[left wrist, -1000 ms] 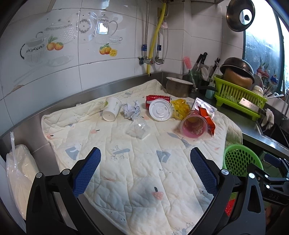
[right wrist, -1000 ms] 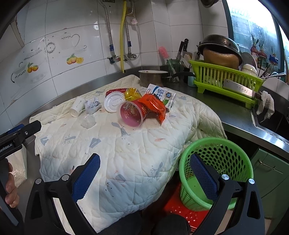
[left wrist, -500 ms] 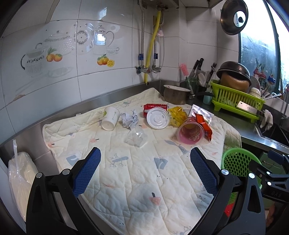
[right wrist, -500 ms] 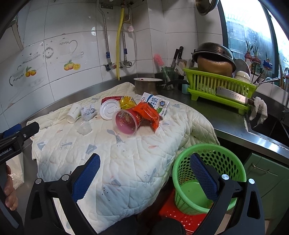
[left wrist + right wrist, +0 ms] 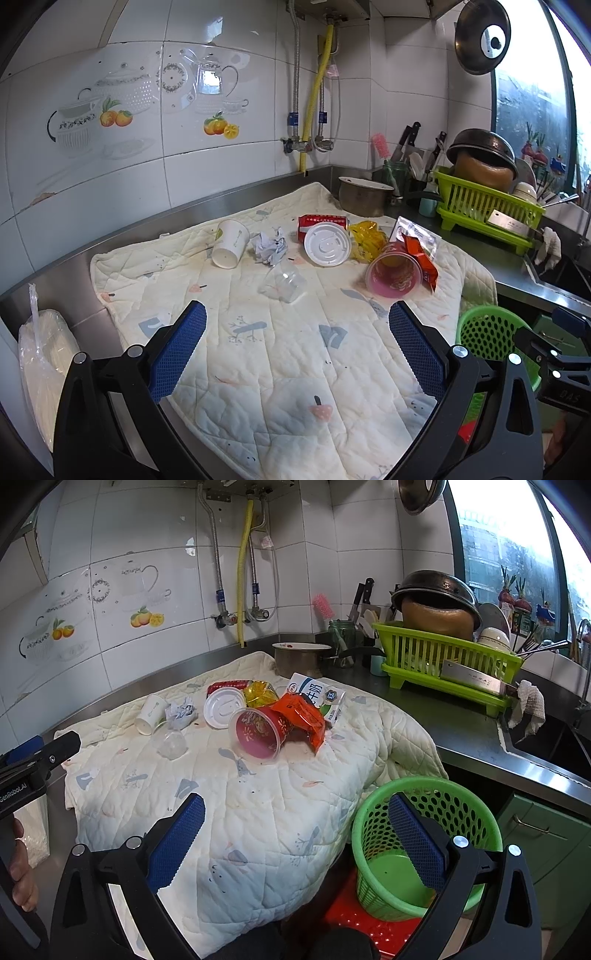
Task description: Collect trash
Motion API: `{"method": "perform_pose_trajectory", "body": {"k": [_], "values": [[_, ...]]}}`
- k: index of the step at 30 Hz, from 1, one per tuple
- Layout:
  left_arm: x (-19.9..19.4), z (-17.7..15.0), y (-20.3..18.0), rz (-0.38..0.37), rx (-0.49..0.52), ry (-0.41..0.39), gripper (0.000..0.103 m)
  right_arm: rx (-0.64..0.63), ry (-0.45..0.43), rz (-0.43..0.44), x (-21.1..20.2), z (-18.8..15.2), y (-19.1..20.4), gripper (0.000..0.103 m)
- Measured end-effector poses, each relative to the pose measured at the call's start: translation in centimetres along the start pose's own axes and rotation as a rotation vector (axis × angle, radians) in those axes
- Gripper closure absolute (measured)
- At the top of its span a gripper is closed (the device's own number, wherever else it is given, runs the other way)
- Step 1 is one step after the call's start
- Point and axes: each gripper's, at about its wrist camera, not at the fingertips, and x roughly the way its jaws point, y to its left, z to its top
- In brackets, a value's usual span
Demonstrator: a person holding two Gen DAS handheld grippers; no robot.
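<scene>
1. The left tool hangs above the near part of a quilted cream cloth spread on the steel bench; its blue-padded fingers stand wide apart and hold nothing.
2. The right tool is likewise wide open and empty, with its left finger over the cloth's hanging edge and its right finger over the green basket.
3. That basket stands below the bench edge on a red surface, just beside the draped cloth; its bottom looks empty, though the finger hides part of it.
4. The trash lies in a loose row at the far part of the cloth, well apart from both tools.
5. From the left: a white paper cup on its side, a crumpled paper ball just beside it, and a clear plastic cup lying nearer the camera.
6. A white round lid leans against a red can; a yellow wrapper lies to its right.
7. A pink-red noodle cup lies tipped with its mouth toward the camera, touching an orange snack bag.
8. Behind the bag lies a white and blue milk carton.
9. A metal pot stands at the cloth's far corner, and a green dish rack sits further right on the bench.
</scene>
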Motion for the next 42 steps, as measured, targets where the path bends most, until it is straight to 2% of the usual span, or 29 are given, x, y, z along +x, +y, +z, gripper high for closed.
{"method": "perform_pose_trajectory", "body": {"k": [29,42], "values": [[1.4,-0.1,0.7,0.002,-0.029,0.028,0.005,0.008,0.025,0.006,1.2,0.1,-0.2,0.007],[2.6,0.2,2.0,0.017,-0.053,0.04,0.005,-0.022,0.016,0.025,3.5,2.1,-0.6,0.007]]}}
